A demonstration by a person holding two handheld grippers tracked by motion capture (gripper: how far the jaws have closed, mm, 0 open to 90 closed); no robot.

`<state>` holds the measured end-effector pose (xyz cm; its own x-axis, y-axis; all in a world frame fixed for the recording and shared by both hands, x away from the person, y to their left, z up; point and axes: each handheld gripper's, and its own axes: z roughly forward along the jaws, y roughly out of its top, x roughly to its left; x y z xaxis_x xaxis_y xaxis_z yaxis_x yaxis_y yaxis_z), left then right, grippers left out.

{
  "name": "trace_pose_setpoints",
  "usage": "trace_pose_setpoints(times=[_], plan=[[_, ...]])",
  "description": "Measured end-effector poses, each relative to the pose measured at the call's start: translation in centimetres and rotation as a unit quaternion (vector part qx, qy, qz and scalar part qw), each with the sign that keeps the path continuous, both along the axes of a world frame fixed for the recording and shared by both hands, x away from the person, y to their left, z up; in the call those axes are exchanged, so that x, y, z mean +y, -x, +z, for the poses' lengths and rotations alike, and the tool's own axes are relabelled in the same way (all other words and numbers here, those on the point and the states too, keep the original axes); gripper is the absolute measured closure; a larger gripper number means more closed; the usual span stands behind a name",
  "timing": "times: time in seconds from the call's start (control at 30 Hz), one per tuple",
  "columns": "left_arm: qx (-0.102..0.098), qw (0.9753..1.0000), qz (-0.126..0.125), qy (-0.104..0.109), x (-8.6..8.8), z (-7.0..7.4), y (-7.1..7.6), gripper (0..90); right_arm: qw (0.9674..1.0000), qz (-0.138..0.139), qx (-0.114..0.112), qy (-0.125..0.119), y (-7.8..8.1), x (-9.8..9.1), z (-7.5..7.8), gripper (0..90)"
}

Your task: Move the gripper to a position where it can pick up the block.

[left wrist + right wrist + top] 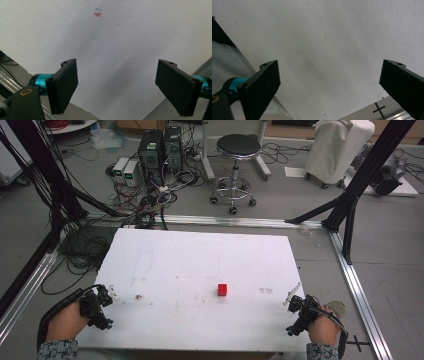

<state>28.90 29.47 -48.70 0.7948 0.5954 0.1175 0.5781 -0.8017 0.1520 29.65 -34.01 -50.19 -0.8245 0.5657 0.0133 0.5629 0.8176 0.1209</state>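
A person's 2 hands are coming in from the bottom of the high view, each holding a gripper over a near corner of the white table (200,255). The left gripper (102,307) is sitting at the near left corner and the right gripper (295,315) at the near right corner, well apart from each other. In the left gripper view, the left gripper (116,87) is showing its 2 black jaws spread wide with nothing between them, and a small orange and blue mark (98,13) is lying on the white surface far ahead. In the right gripper view, the right gripper (329,87) is likewise holding its jaws spread wide and empty, and a black cross (379,109) is showing on the floor beyond the table's edge. Farther out, in the high view, a red cube (222,290) is resting on the table between the 2 grippers, somewhat nearer the right one, touching neither. Beyond the table, a black stool (237,150), computer towers (160,147) and tangled cables (150,200) are standing on the grey floor.
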Motion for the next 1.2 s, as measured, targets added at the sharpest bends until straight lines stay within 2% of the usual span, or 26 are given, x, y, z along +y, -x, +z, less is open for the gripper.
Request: trace_pose_setpoints(times=[0.07,0.7,0.97,1.1,1.17,1.2], plan=[[0.002,1.0,-0.006,-0.005,0.1,0.1,0.0,18.6,1.0,0.0,0.0,-0.001,0.0,0.0,0.0,2.5],[0.003,1.0,-0.007,-0.005,-0.3,-0.1,-0.1,18.6,1.0,0.002,-0.003,-0.002,0.0,0.1,0.2,2.6],[0.001,1.0,-0.004,-0.003,-0.2,0.0,0.0,18.6,0.9999,0.003,-0.015,0.0,-0.1,-0.2,0.4,2.6],[-0.001,1.0,-0.004,-0.004,-0.2,0.0,0.0,18.6,0.9996,0.019,-0.022,0.002,-0.6,-0.4,0.4,2.5],[0.0,1.0,-0.006,-0.003,-0.3,0.0,-0.1,18.6,0.9995,0.019,-0.024,-0.004,-0.8,-0.7,0.4,2.6],[0.0,1.0,-0.006,-0.004,-0.3,-0.1,-0.1,18.6,0.9992,0.03,-0.021,-0.013,-1.2,-1.1,0.4,2.6]])
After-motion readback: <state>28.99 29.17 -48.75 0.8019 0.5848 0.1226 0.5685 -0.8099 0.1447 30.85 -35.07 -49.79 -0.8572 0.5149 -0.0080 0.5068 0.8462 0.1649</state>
